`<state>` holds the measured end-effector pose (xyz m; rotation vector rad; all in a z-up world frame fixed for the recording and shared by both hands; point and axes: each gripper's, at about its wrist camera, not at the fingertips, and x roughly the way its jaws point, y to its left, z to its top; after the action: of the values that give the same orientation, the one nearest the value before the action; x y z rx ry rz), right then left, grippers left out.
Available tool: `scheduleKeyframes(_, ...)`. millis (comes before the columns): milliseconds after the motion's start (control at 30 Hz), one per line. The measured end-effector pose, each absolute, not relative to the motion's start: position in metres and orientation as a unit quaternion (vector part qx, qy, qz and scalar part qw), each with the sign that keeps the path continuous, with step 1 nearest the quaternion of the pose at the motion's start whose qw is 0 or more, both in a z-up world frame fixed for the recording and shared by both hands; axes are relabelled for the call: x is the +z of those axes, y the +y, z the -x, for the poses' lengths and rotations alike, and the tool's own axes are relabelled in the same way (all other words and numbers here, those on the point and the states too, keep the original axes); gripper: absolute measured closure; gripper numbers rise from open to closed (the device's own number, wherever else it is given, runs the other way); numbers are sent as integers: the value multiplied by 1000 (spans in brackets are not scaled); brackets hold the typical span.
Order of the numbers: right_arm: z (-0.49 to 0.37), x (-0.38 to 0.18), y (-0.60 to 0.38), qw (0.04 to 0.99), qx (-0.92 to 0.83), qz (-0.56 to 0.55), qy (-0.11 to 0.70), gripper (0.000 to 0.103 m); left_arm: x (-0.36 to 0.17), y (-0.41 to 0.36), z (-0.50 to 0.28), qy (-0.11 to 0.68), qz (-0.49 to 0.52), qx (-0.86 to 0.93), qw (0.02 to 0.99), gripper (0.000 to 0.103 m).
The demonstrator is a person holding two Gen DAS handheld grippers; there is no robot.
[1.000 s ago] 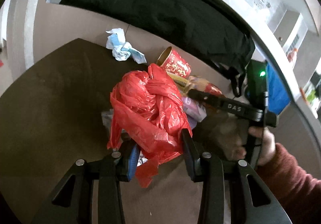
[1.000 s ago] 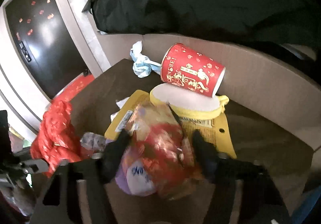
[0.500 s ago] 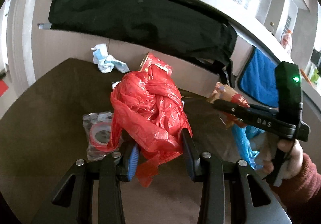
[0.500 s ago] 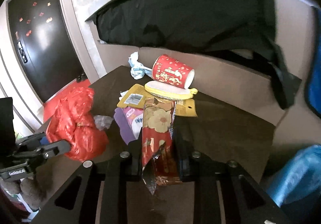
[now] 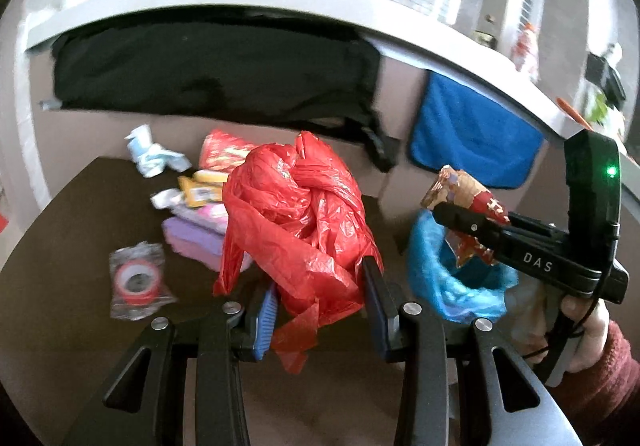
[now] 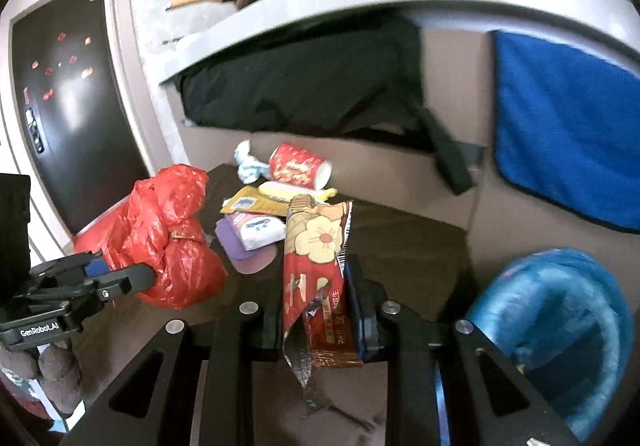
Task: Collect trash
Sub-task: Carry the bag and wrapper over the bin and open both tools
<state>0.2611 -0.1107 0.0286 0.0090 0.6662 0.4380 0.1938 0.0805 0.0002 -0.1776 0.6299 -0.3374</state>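
My left gripper [image 5: 320, 286] is shut on a crumpled red plastic bag [image 5: 296, 222] and holds it above the brown table [image 5: 80, 226]; the gripper also shows in the right wrist view [image 6: 124, 278] with the bag [image 6: 160, 238]. My right gripper [image 6: 314, 310] is shut on a red snack wrapper [image 6: 316, 266] with a flower print. In the left wrist view that wrapper [image 5: 468, 202] is above a bin lined with a blue bag [image 5: 448, 274], also seen at lower right in the right wrist view [image 6: 560, 326].
On the table lie a red paper cup [image 6: 298, 166], a blue-white tissue wad [image 6: 246, 164], a yellow packet [image 6: 248, 202], a purple-white pack [image 6: 256, 230] and a bagged red tape roll [image 5: 138, 278]. Black cloth [image 5: 208, 70] and a blue towel [image 5: 472, 134] hang behind.
My right gripper closed on the snack wrapper, lifted it off the pile and carried it right, over the blue-lined bin. My left gripper rose and drew back, still holding the red bag.
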Motion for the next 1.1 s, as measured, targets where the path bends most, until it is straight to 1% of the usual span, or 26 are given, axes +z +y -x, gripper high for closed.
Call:
scheduleKeyframes(267,-223,44,-181,940,160,-20,299,80,21,1,-185,289,45,-208,933,63)
scheduleKeyframes(600,-205,39,-259,953,88,-32,290,80,29,-87,-192,278,29,-233,931,63)
scheduleKeyframes(867,-202,31,-299,954,54,-49,290,80,18,-120,-207,285,24,-248,925,63)
scheduleKeyframes(1100,-206,23,-306,954,46,-52,291,80,4,-133,-218,283,28,-262,922,63)
